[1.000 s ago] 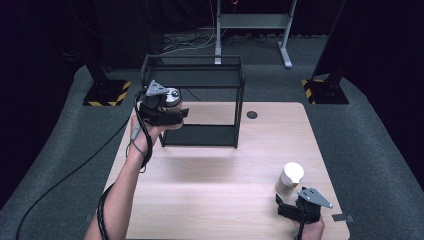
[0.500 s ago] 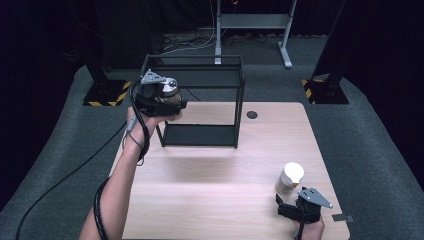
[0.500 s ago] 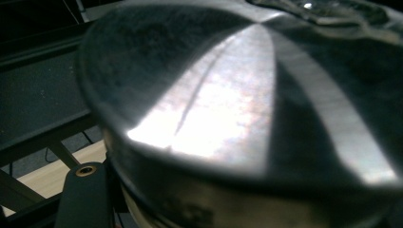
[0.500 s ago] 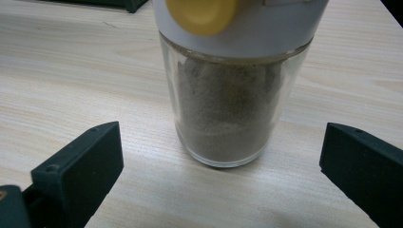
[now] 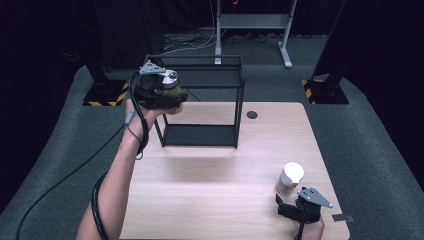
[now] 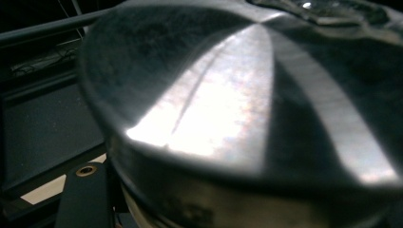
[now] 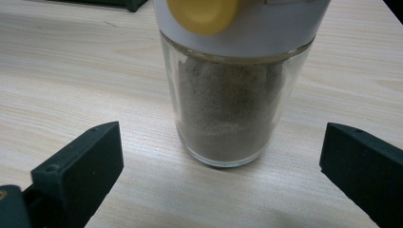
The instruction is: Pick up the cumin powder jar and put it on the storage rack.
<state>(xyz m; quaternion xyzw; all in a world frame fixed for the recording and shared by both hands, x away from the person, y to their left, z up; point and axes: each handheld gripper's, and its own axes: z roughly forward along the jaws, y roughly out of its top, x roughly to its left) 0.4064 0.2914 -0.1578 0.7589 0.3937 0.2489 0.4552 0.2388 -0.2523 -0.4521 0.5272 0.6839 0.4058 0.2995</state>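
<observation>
The left tongs (image 5: 176, 96) are gripping a round jar with a brushed-metal lid (image 5: 170, 77), and over the last second they have carried it up and away from the person: it has risen from beside the lower level of the black wire-frame shelf rack (image 5: 240, 100) to the rack's top left corner. I read that as the lift being over and the placing about to begin; the jar looks bound for the rack's upper tier, though it is not yet set down on anything.

The jar stands upright in the grip, its long axis vertical and its metal lid (image 6: 247, 95) pointing straight up. From the left gripper view the lid sits right against the camera, with the rack's dark bars behind it.

Well away from the rack, near the front right corner of the pale wooden tabletop (image 5: 210, 200), the right tongs (image 5: 287, 206) have not moved. They are spread wide on either side of a glass shaker of grey-brown powder with a white cap (image 7: 228, 109), touching nothing. That shaker also stands upright, the yellow knob (image 7: 203, 13) on its cap facing the tongs.
</observation>
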